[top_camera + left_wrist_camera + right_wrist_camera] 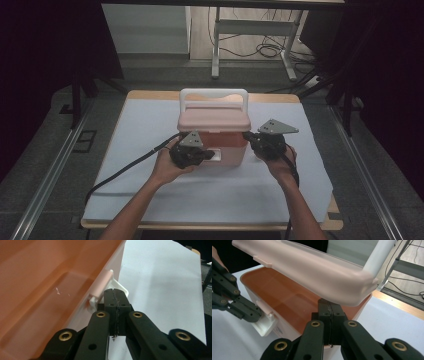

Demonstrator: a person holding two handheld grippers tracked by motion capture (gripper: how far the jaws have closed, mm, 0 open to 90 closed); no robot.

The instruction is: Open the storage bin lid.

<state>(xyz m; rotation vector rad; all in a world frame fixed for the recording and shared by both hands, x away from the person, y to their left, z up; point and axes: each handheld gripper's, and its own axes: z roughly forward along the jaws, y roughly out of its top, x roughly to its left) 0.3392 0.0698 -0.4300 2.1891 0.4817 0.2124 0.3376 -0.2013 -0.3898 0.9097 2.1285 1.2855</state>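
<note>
A cooler box (226, 141) with an orange body, a pink lid (214, 120) and a white handle (214, 93) stands in the middle of the table. My left gripper (207, 155) is shut, its tips (115, 291) against the white latch flap (121, 286) on the box's front. My right gripper (248, 136) is shut too, its tips (329, 303) tucked under the lid's near corner (359, 287). The lid stands lifted off the orange rim (254, 273). In the right gripper view the left gripper (255, 312) touches the latch (265, 326).
A white sheet (280, 190) covers the wooden table (150, 93). Cables trail from both grippers toward the near edge. Beyond the table stand a desk frame (216, 50) and loose floor cables (265, 50). Dark curtains flank both sides.
</note>
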